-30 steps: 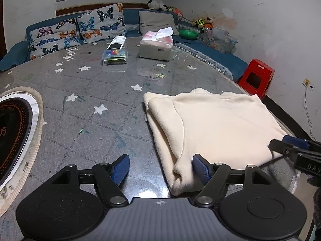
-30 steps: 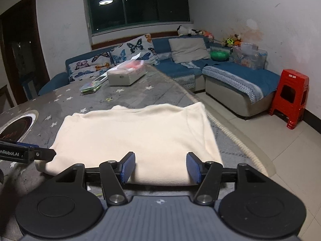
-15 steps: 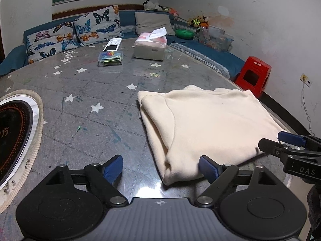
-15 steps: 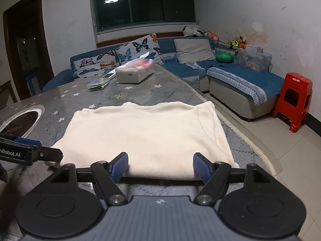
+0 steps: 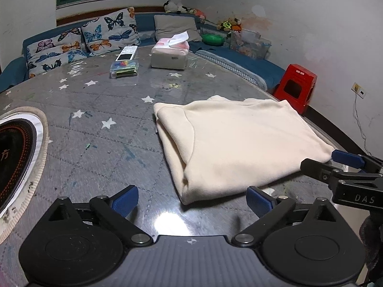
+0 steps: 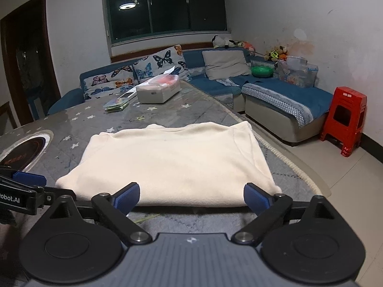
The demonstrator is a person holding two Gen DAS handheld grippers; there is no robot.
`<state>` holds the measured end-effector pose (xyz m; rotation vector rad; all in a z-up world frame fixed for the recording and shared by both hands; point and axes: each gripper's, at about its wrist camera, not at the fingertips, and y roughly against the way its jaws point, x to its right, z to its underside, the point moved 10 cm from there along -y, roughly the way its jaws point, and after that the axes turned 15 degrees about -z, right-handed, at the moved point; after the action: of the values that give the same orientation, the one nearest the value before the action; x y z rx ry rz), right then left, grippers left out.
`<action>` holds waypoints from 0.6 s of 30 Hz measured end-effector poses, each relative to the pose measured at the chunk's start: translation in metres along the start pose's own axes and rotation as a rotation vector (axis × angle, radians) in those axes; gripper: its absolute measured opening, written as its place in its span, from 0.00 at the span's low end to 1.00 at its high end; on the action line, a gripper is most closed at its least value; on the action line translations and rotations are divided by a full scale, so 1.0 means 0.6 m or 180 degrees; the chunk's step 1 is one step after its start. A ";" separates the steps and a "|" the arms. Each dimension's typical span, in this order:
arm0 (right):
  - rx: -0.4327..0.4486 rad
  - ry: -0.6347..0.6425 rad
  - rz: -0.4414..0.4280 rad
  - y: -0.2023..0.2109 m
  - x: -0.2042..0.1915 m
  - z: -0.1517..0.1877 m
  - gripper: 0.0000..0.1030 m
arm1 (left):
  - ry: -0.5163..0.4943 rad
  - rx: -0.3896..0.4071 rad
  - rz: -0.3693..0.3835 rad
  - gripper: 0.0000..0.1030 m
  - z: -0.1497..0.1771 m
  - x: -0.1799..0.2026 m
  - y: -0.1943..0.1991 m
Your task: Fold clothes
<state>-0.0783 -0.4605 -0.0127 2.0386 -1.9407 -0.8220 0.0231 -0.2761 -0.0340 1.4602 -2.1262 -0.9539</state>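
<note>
Lying folded into a thick rectangle on the grey star-patterned desk [image 5: 100, 143], near its right-hand edge: a cream sweatshirt [image 5: 239, 141], layered edges showing along its left side. Hovering just short of the garment's near corner, the left claw [image 5: 191, 199], blue-padded fingers spread wide and gripping nothing. Facing the near folded edge from the other camera, the right claw [image 6: 191, 197], likewise wide apart and empty, its blue pads [image 6: 126, 197] flanking the fold without pinching it. Sitting farther back on the desk: a tissue box [image 5: 170, 56], a clear plastic case of colourful items [image 5: 124, 69] and a remote control [image 5: 126, 53]. Showing at the desk's left edge, a built-in induction hob [image 5: 14, 153]. Standing on the floor beyond, a red plastic stool [image 6: 344, 119] beside a blue sofa [image 6: 282, 93] with butterfly cushions [image 5: 71, 45].
</note>
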 end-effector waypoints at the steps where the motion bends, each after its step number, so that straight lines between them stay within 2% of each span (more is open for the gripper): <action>1: -0.0001 -0.0012 0.0007 0.001 -0.001 0.001 0.97 | -0.0006 0.0004 0.0004 0.96 0.001 0.001 0.002; 3: 0.0017 -0.0024 0.0032 0.004 -0.001 0.001 1.00 | -0.0014 0.0014 0.0011 0.97 0.002 0.003 0.005; 18: 0.0016 -0.0113 0.0070 0.028 0.000 0.025 1.00 | -0.0044 0.0023 0.0055 1.00 0.020 0.013 0.025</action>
<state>-0.1002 -0.4588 -0.0165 2.0153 -1.9821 -0.8550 0.0026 -0.2764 -0.0320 1.4404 -2.1509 -0.9536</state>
